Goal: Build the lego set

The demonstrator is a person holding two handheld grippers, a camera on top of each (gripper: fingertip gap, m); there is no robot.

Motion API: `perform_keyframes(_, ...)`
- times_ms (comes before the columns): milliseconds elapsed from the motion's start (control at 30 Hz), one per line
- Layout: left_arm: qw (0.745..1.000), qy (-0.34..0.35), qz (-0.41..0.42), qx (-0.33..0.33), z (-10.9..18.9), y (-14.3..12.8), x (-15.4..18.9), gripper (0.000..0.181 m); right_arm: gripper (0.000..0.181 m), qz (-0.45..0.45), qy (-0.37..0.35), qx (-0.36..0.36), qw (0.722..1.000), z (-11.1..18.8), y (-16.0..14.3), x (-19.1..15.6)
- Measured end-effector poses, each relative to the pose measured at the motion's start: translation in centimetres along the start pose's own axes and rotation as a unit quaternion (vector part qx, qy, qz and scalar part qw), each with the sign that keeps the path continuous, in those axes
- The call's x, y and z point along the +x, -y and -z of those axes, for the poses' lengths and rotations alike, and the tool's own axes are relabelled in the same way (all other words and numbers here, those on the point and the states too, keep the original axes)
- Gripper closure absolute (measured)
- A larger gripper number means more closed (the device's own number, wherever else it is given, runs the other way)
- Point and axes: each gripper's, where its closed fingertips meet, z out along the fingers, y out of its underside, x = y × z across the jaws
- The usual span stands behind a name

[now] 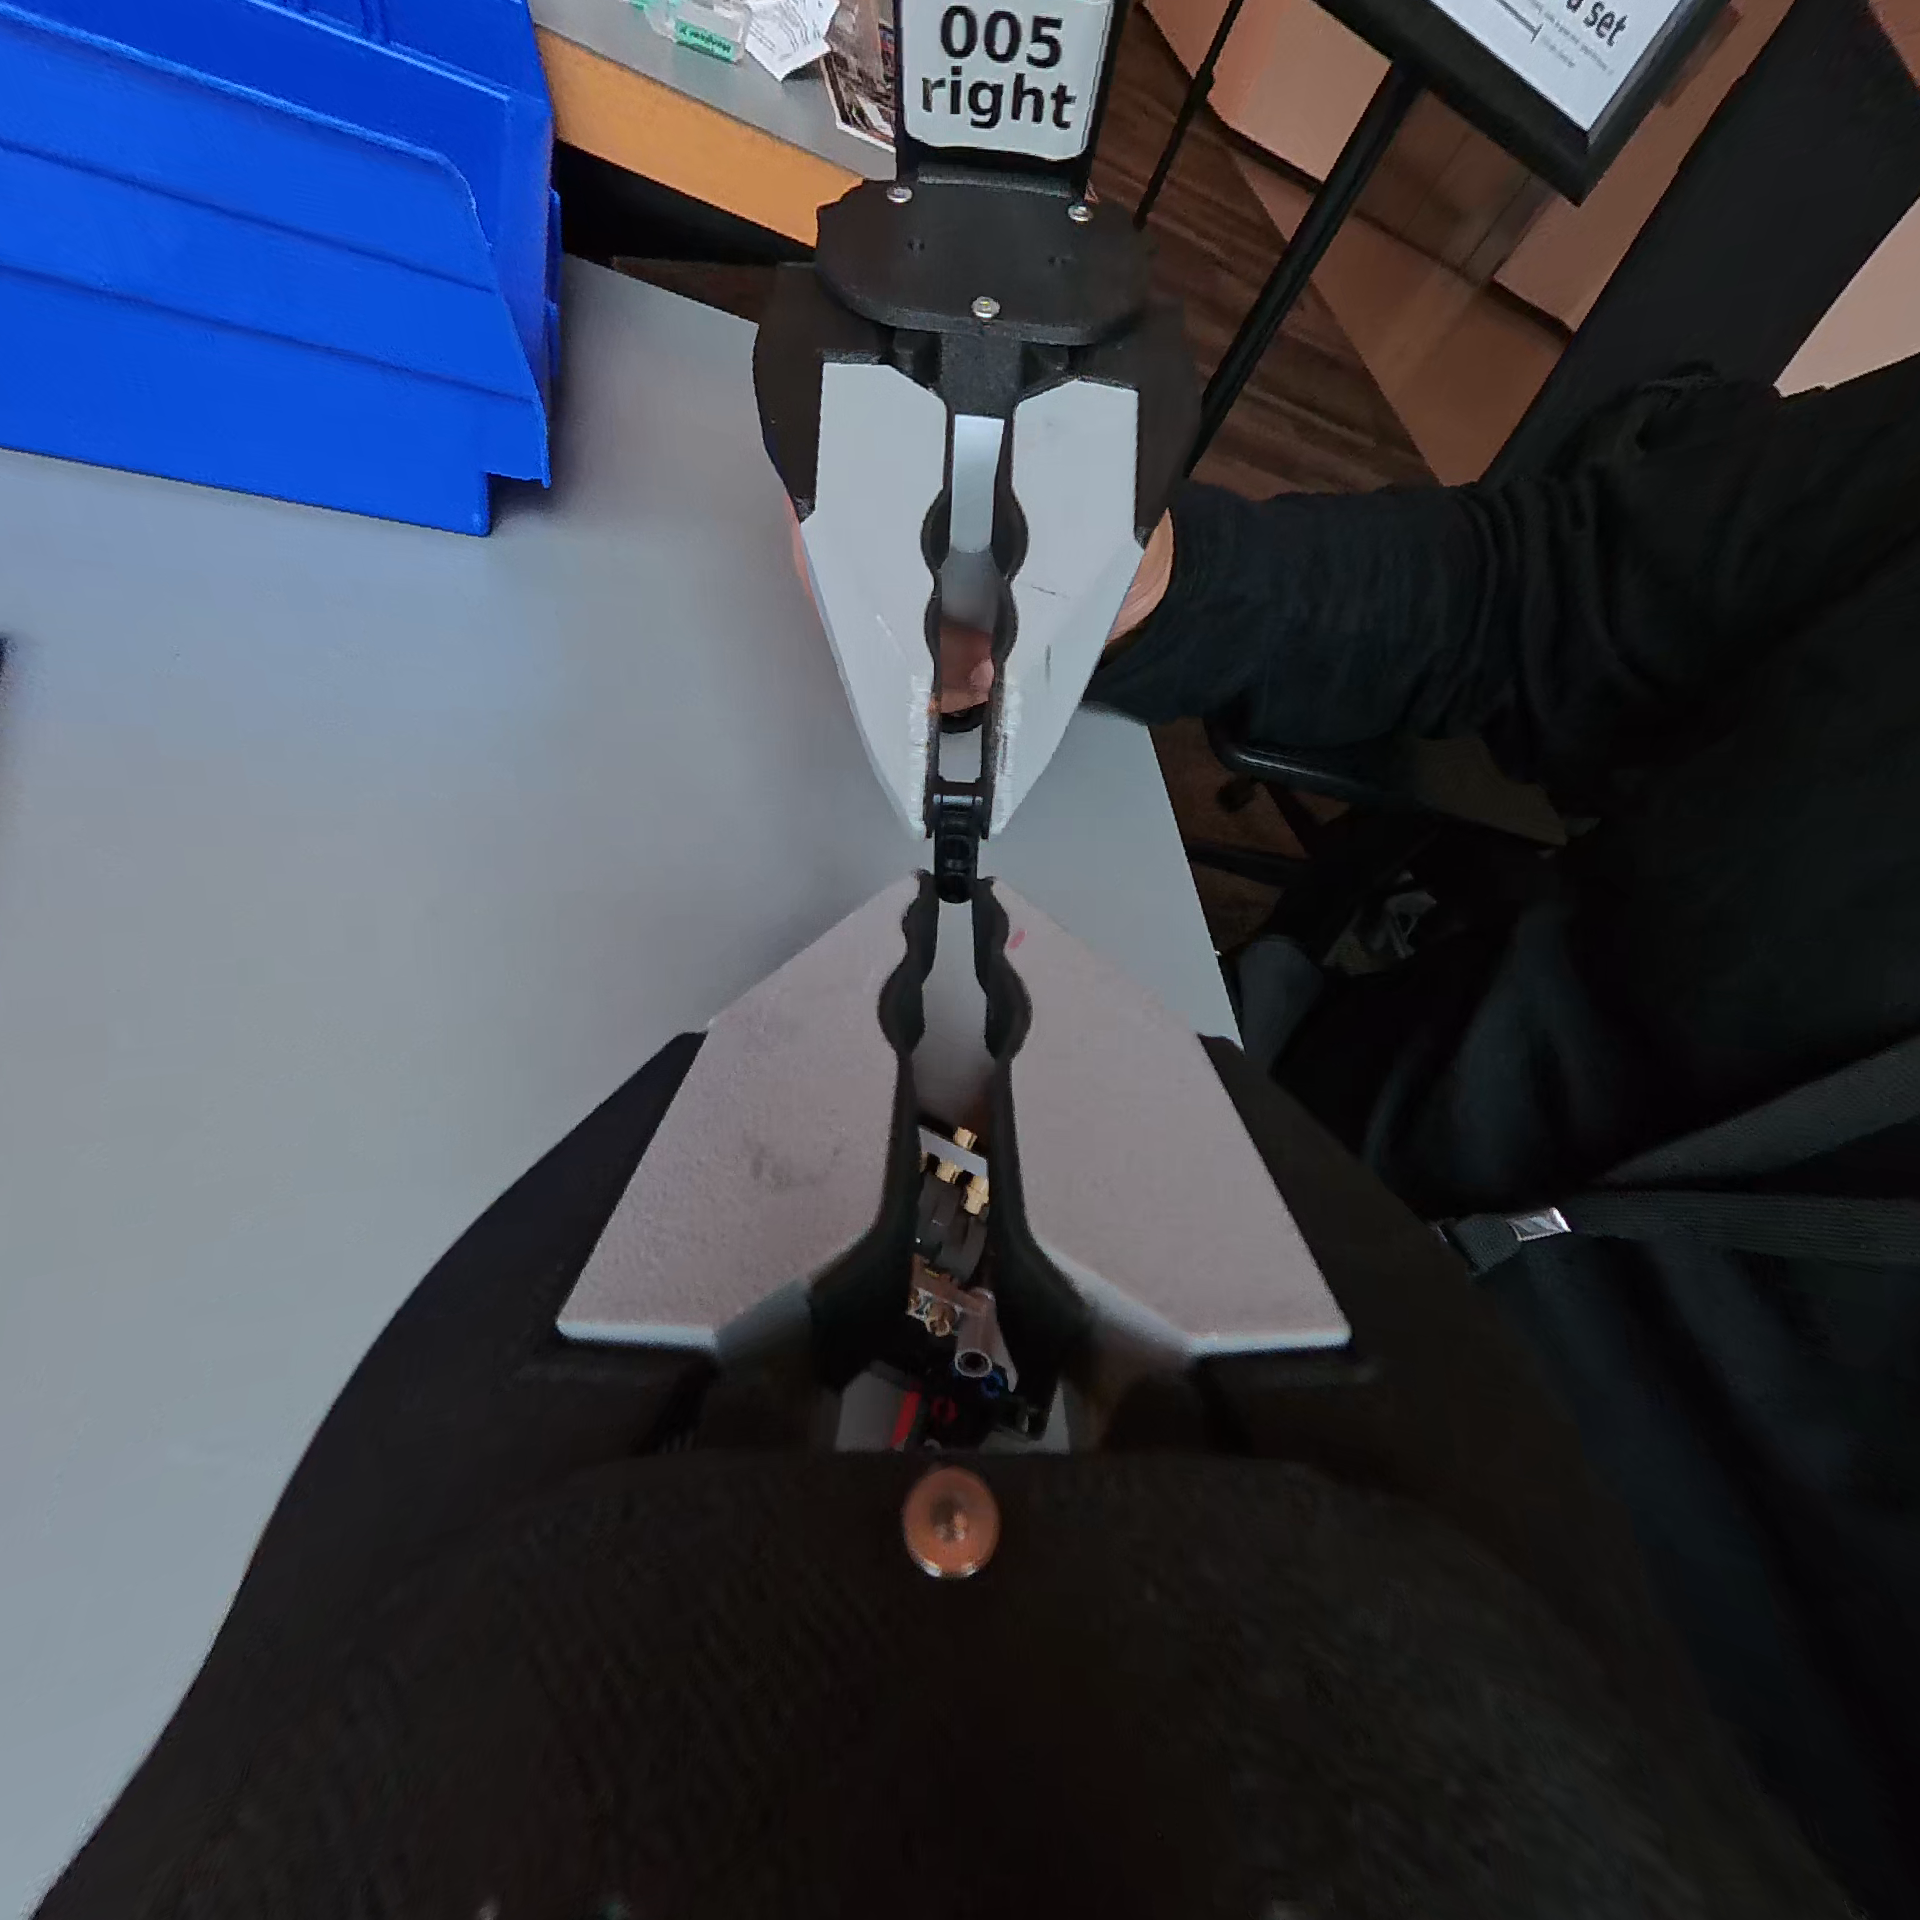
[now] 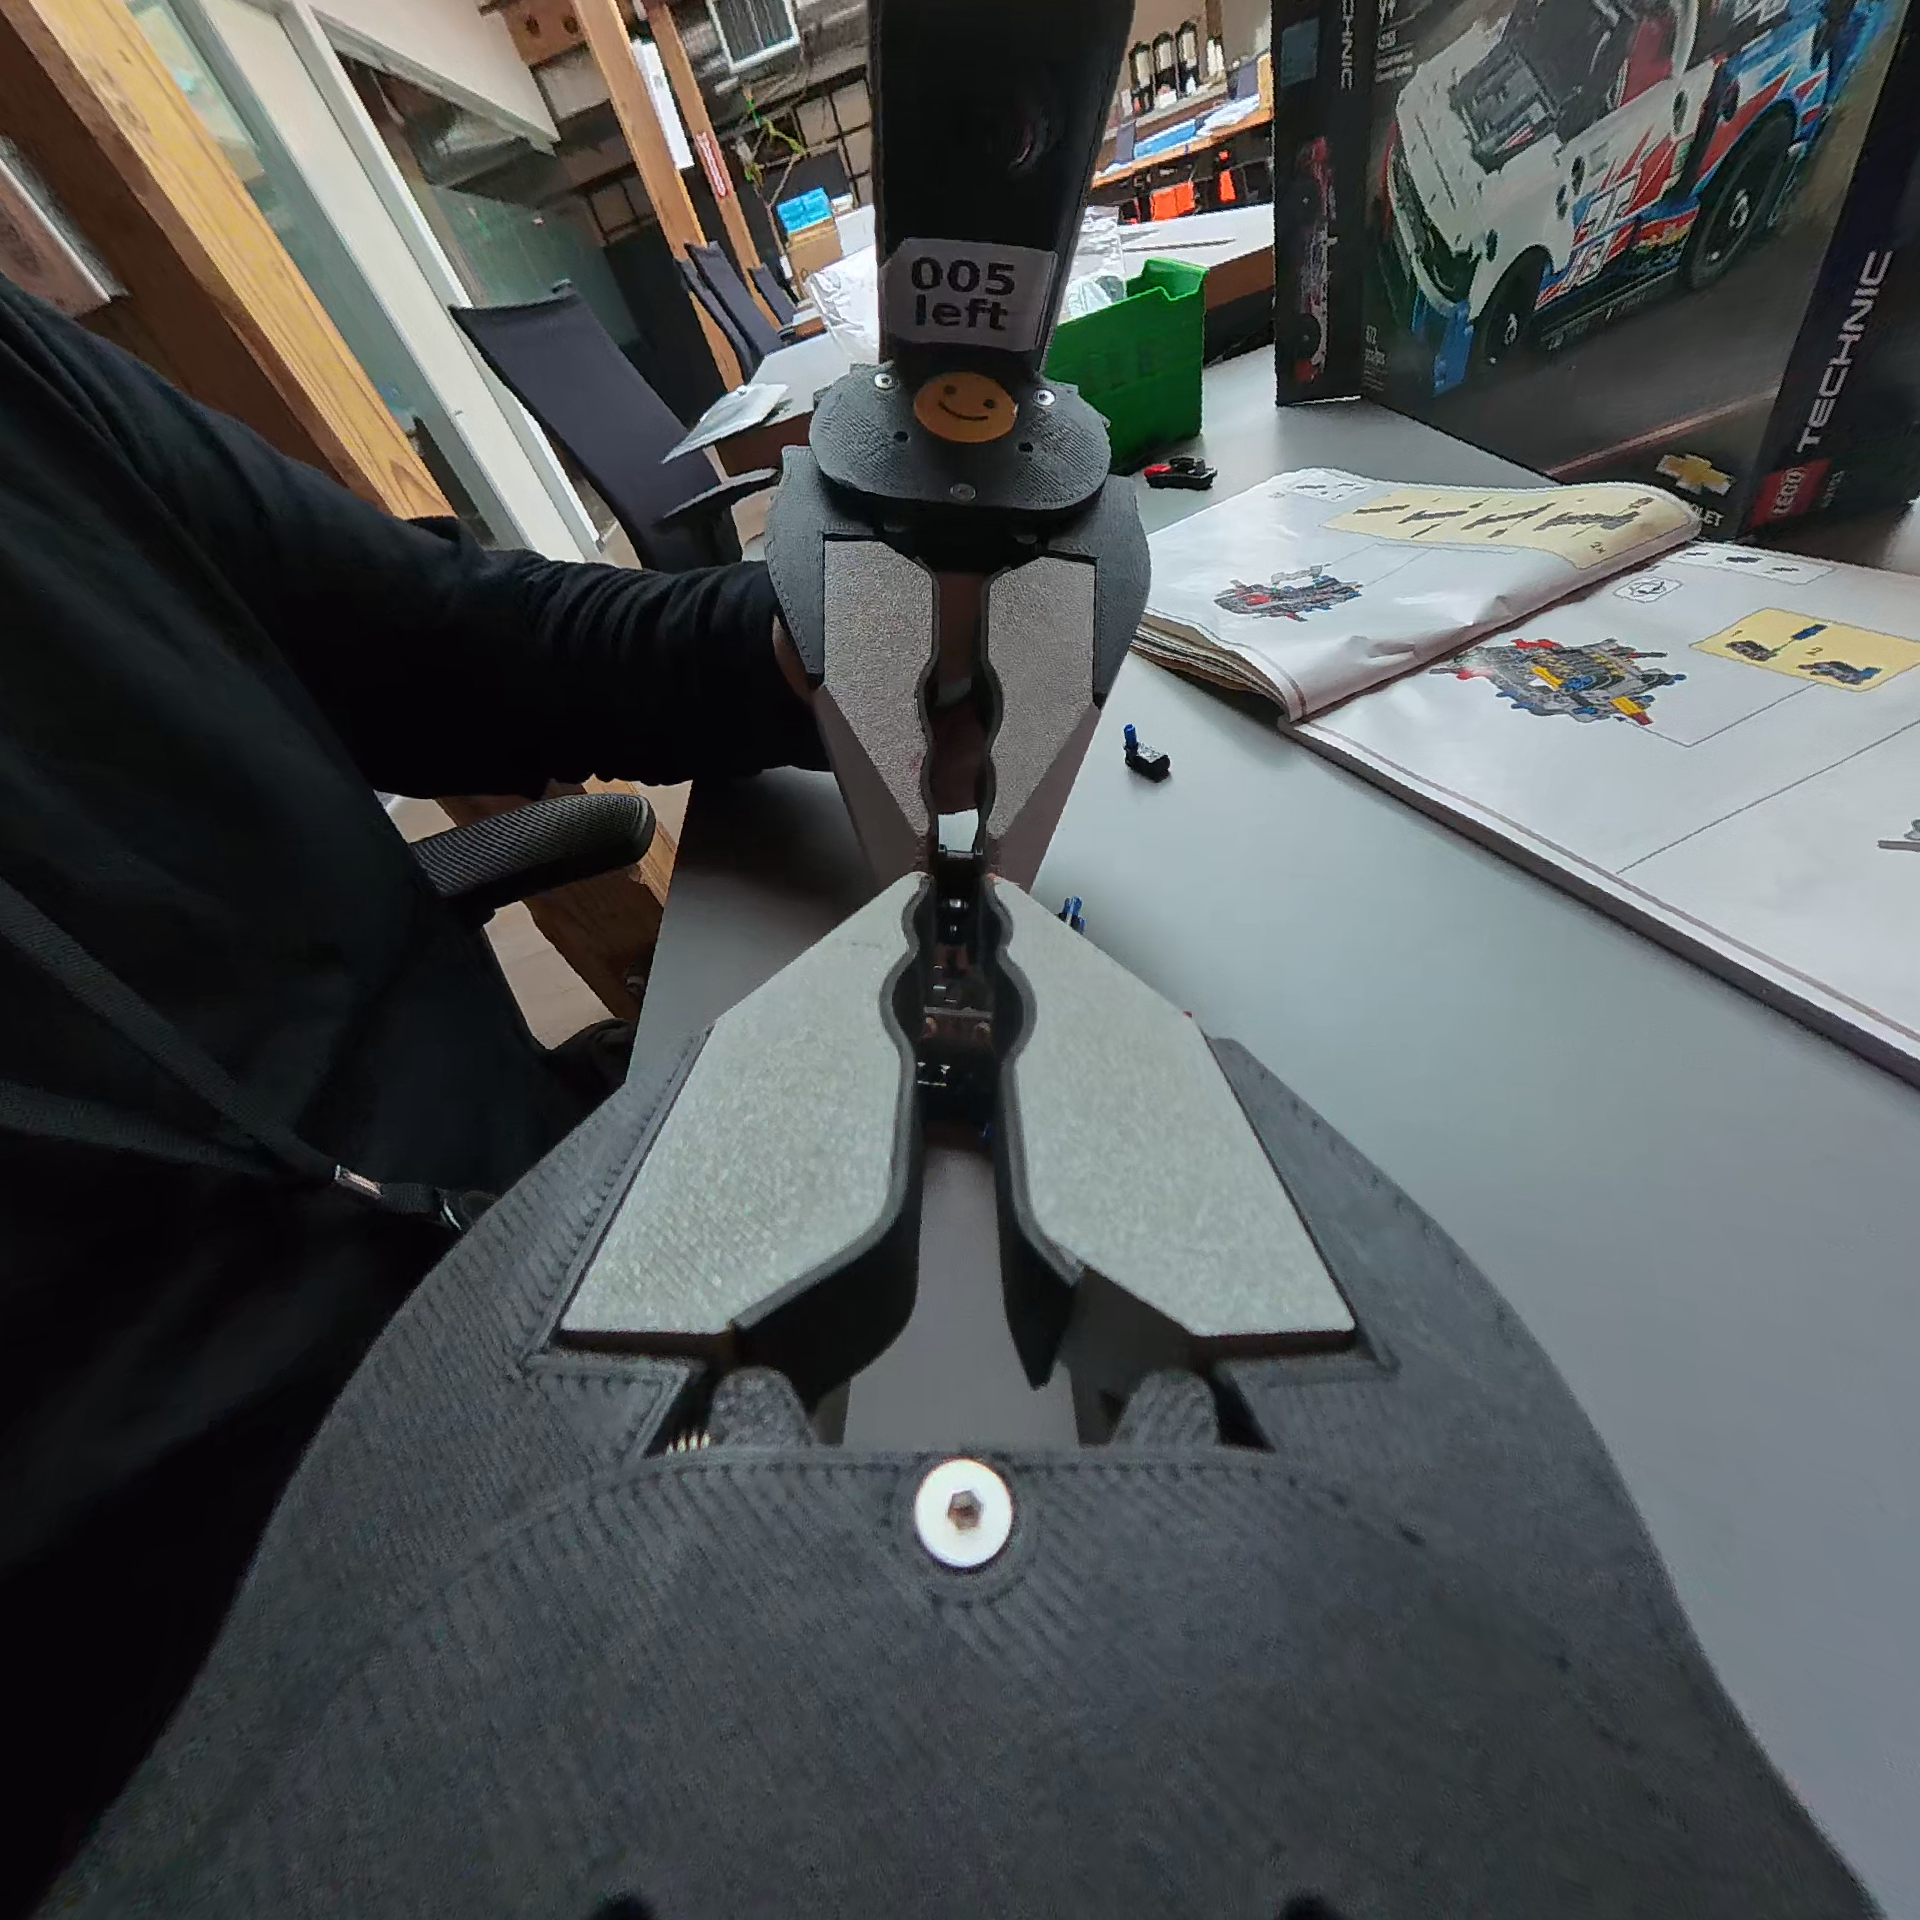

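One view only shows manual (image 2: pixel 1558 665); other, blue bins (image 1: pixel 260 260).
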Motion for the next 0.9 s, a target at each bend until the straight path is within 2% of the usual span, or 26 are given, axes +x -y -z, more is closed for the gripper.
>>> perform_keyframes(367, 0.999, -0.031, 0.008, 0.003, -0.03, 0.04, 0.78, 0.177, 0.171, 0.005, 0.018, 0.000, 1.000, 0.12, -0.14, -0.55)
perform_keyframes(500, 0.999, -0.035, 0.015, 0.008, 0.10, 0.06, 0.71, 0.177, 0.177, 0.012, 0.012, 0.006, 1.000, 0.24, 0.13, -0.50)
perform_keyframes(900, 0.999, -0.039, 0.033, 0.005, 0.01, -0.18, 0.54, 0.177, 0.178, 0.015, 0.003, -0.008, 1.000, -0.08, -0.39, -0.42)
